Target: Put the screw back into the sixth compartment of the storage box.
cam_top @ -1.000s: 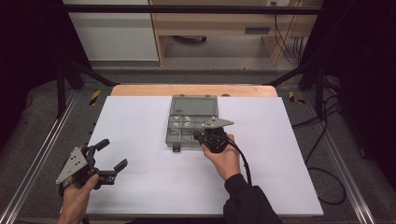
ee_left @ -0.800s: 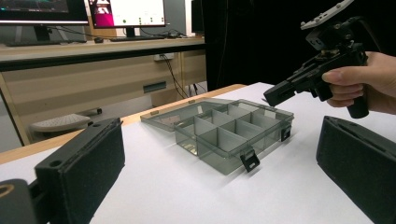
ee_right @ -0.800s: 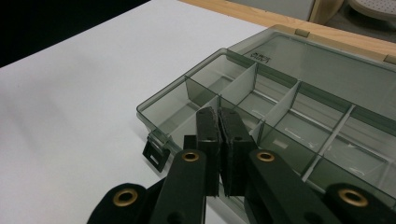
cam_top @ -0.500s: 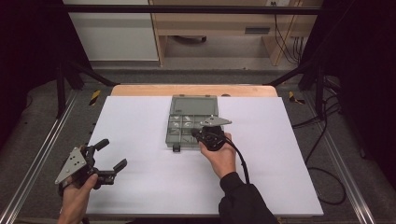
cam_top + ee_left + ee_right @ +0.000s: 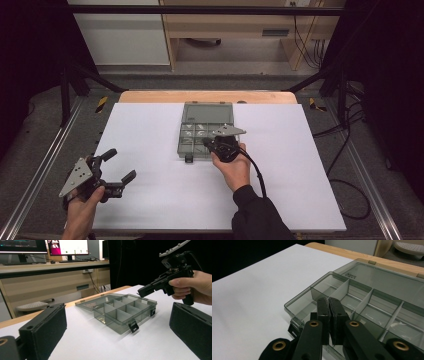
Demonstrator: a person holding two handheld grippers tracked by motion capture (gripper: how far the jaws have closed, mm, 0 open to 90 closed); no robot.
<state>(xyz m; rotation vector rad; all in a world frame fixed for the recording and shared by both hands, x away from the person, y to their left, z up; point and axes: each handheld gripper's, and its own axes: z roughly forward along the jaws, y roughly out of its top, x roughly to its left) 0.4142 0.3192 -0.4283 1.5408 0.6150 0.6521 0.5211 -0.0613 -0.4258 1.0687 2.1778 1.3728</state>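
A smoky clear compartment box [image 5: 192, 140] lies open mid-table, its lid [image 5: 207, 111] flat behind it. My right gripper [image 5: 206, 143] hovers over the box's front right compartments with its jaws shut and nothing between them. In the right gripper view the pads [image 5: 323, 310] press together just above a divider of the box [image 5: 372, 297]. My left gripper [image 5: 117, 167] is held open at the table's near left corner, well apart from the box. In the left gripper view, the box [image 5: 125, 312] and the right gripper [image 5: 143, 291] show between its two black pads [image 5: 45, 332].
A white sheet [image 5: 150, 200] covers the table, with a wooden strip [image 5: 205, 96] along the far edge. Metal rails [image 5: 40, 170] run down both sides. A black latch [image 5: 189, 159] sticks out from the box's front. Cables [image 5: 345, 175] trail on the right.
My right hand has edged slightly left over the box's front. The left gripper has stayed where it was.
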